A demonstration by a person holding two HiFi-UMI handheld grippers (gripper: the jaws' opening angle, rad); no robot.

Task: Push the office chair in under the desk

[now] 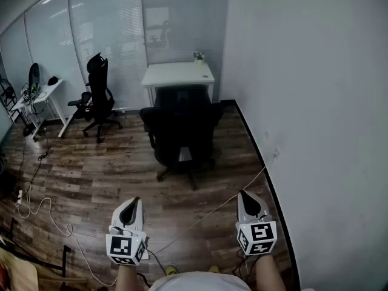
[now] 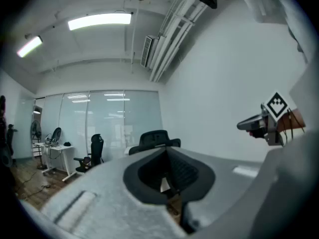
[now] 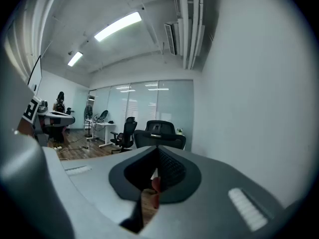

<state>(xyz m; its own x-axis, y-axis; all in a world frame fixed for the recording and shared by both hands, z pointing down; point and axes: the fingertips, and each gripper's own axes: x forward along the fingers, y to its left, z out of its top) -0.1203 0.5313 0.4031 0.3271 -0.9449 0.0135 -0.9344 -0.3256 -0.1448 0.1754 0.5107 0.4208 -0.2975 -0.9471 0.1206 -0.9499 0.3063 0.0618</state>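
Facing office chair (image 1: 182, 135), well ahead of left gripper (image 1: 132, 206) and right gripper (image 1: 247, 200) | fingers (image 1: 139, 211) pressed together, empty | likely rolls easily; push stiff backrest

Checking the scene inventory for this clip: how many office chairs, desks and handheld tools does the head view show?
Office chairs: 2 (near chair, far chair)
Desks: 2 (middle desk, left desk)
Tools: 2 (left tool, right tool)
Total: 6
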